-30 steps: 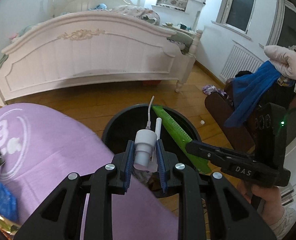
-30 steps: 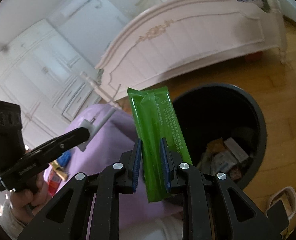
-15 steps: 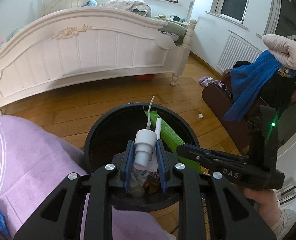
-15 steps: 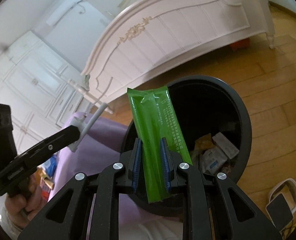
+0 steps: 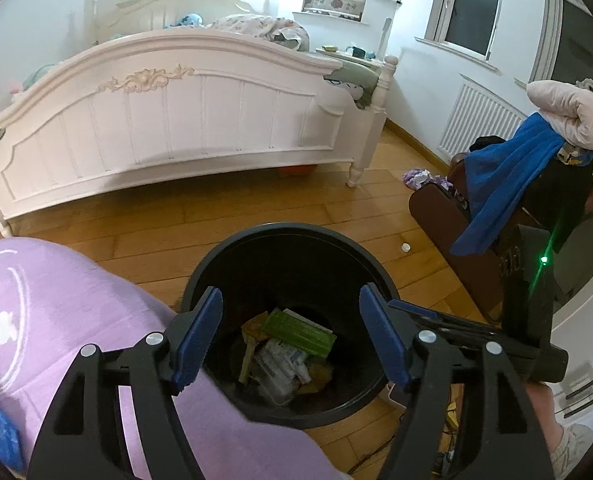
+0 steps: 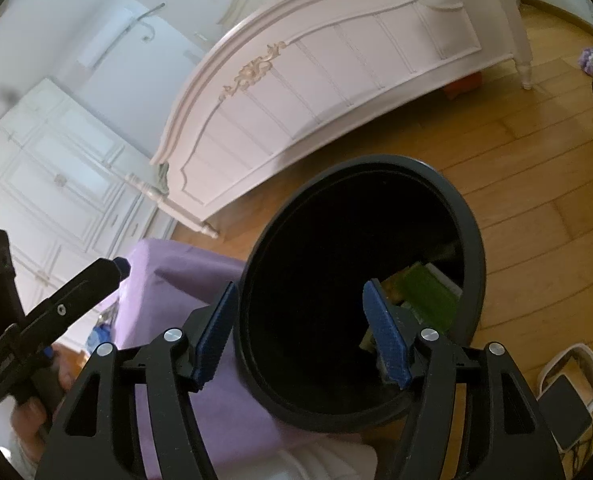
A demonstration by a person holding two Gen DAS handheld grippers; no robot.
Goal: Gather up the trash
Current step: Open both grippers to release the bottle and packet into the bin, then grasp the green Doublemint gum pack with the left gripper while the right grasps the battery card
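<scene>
Bin on floor before the bed – both grippers over its mouth.

Bin (image 5: 288, 240) stands on the floor (image 5: 216, 220), bed (image 5: 176, 120) behind it, covered seat (image 5: 76, 320) touching its left side, chair piled with clothes (image 5: 496, 184) to the right. In the bin – wrapper (image 5: 300, 332) on other litter. Left gripper (image 5: 292, 336) and right gripper (image 6: 300, 336) hang above the opening.

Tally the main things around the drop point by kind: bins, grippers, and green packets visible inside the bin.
Bin: 1
Grippers: 2, left gripper and right gripper, both open with nothing between the jaws, which have just been opening
Green packet: 1, lying in the bin
Total: 4
</scene>
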